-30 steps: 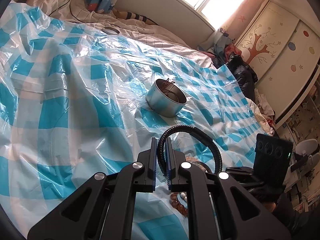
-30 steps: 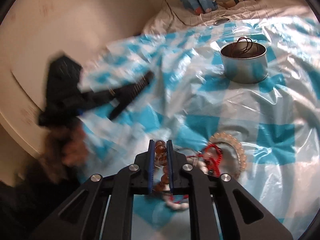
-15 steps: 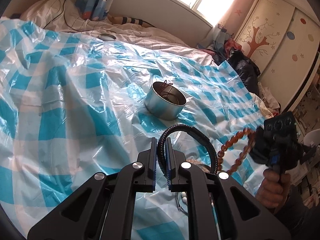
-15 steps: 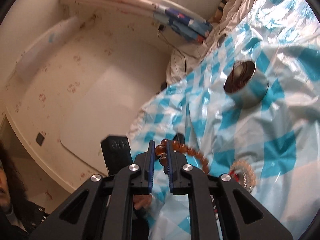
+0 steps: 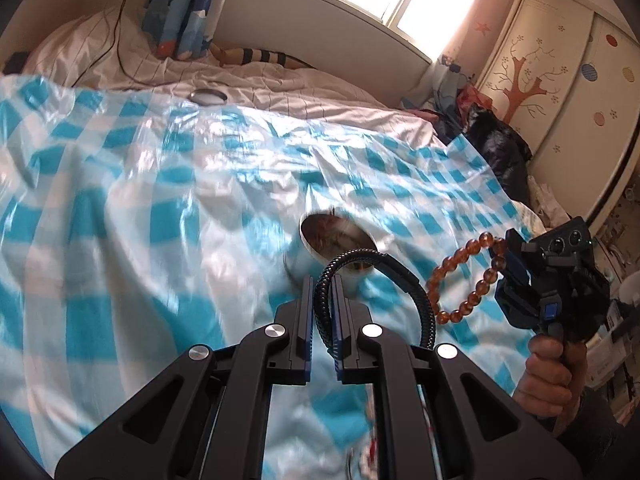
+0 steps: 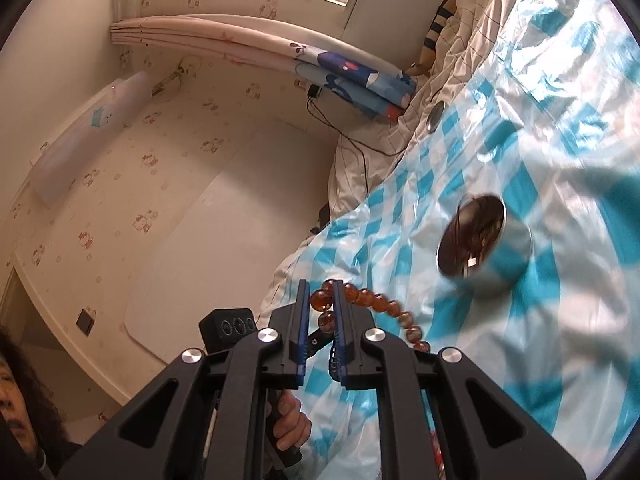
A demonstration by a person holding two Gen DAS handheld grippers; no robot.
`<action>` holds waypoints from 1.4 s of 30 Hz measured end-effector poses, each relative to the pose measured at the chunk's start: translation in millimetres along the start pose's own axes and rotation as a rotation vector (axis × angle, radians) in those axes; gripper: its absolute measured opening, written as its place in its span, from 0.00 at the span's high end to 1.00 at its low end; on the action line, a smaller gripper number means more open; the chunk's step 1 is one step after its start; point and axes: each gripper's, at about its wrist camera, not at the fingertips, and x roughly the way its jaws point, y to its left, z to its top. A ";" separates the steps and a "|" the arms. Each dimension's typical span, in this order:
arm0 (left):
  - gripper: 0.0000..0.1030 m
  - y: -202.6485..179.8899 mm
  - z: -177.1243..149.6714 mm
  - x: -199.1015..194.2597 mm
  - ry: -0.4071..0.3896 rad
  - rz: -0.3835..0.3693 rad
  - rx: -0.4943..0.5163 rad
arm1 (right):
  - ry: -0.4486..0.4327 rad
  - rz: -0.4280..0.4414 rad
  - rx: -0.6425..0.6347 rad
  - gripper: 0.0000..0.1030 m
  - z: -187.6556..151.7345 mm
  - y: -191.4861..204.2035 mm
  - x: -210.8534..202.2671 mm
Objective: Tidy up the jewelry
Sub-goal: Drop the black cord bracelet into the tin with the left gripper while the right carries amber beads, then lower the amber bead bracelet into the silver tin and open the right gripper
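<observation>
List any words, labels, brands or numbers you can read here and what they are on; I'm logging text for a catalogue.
None can be read.
Wardrobe doors: painted tree, stars and dots, no words.
Curtain: cartoon print, no lettering.
Wallpaper: small cartoon motifs, too small to read.
Metal tin: blurred, no label visible.

left gripper [image 5: 321, 292]: black | blue jaw pads | silver screws

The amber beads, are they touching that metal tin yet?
Apart. The left wrist view shows the amber beads hanging from the right gripper, with checked sheet between them and the tin.
</observation>
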 end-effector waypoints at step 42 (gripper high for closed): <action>0.66 -9.1 -92.2 0.1 0.227 0.013 0.064 | 0.147 -0.570 -0.144 0.60 -80.6 8.6 -22.0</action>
